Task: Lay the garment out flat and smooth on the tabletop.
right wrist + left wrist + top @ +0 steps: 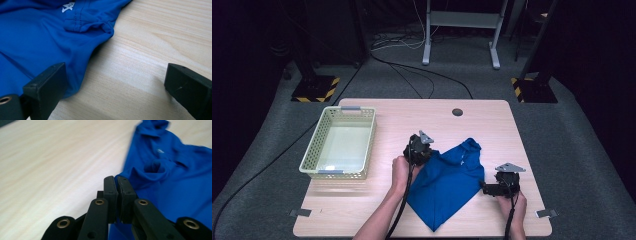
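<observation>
Blue shirt (pixel 447 182): left hand-held gripper (pixel 116 195) pinches its edge; right hand-held gripper (pixel 112 87) spread wide, one jaw touching cloth.

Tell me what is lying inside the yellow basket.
The yellow basket shows a bare pale floor through its open top, with nothing lying in it. Its near wall hides a thin strip of the floor just behind it. The blue shirt lies beside it on the table.

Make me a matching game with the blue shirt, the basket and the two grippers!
Things:
1. blue shirt
2. basket
3. left gripper
4. right gripper

States:
A. jaws wide open beside the shirt's edge
B. nothing inside, on the table's left part
C. lying rumpled on the table
D. jaws shut at the shirt's edge

Pairs: 1-C, 2-B, 3-D, 4-A
</observation>
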Motion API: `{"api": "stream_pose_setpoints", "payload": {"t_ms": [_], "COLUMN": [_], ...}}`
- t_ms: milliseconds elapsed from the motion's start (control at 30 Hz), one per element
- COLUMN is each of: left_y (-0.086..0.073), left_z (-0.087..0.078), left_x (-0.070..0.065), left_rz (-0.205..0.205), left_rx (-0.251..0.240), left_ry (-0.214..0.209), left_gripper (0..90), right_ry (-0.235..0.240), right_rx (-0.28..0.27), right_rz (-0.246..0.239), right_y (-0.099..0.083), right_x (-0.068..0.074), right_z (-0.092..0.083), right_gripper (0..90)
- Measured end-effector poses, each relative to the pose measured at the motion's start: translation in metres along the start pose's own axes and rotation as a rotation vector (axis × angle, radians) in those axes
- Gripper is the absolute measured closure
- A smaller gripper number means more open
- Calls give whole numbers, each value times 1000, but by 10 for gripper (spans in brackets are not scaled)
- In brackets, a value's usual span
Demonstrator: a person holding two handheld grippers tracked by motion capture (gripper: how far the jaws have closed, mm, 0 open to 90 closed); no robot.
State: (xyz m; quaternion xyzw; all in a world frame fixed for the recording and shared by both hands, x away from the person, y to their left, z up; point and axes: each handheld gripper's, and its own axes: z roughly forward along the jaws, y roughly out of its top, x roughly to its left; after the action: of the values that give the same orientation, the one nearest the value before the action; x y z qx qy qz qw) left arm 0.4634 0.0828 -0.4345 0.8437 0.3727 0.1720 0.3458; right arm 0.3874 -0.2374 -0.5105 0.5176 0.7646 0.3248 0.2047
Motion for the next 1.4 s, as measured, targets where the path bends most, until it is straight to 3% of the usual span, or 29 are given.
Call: {"api": "stream_pose_setpoints", "payload": {"t_ms": [233, 333, 400, 433, 500, 567, 633, 733, 867, 933, 1167, 1267, 1400], "left_y": [9, 8, 5, 2, -3, -8, -12, -14, -13, -14, -28, -36, -50], "left_z": [2, 6, 11, 16, 20, 26, 30, 32, 29, 25, 15, 9, -1], "left_x": [42, 60, 70, 82, 93, 100, 103, 99, 85, 76, 48, 35, 14], "left_rz": [-85, -151, -184, -233, -278, -297, -319, -339, -297, -285, -215, -190, -113], "left_rx": [-5, 2, 26, 55, 85, 131, 154, 155, 121, 88, 56, 42, 51], "left_ry": [88, 128, 157, 192, 219, 261, 267, 248, 235, 194, 74, 37, 15], "left_gripper": [864, 864, 864, 863, 862, 859, 840, 659, 447, 376, 253, 253, 240], "right_ry": [0, 0, -1, 0, -1, -1, -1, -1, -1, -1, -2, -3, -7], "right_rx": [0, 0, 0, 0, 0, 0, 0, 0, 0, 0, 0, 0, 1], "right_rz": [0, -1, -1, -1, -1, -1, -1, -1, -1, -1, 0, 0, 4], "right_y": [0, 0, 0, 0, 0, 0, 0, 0, 0, 0, 0, 0, 0], "right_x": [0, 0, 0, 0, 0, 0, 0, 0, 0, 0, 0, 0, 0], "right_z": [0, 0, 0, 0, 0, 0, 0, 0, 0, 0, 0, 0, 0], "right_gripper": [39, 39, 39, 39, 39, 39, 39, 39, 39, 39, 40, 40, 35]}}
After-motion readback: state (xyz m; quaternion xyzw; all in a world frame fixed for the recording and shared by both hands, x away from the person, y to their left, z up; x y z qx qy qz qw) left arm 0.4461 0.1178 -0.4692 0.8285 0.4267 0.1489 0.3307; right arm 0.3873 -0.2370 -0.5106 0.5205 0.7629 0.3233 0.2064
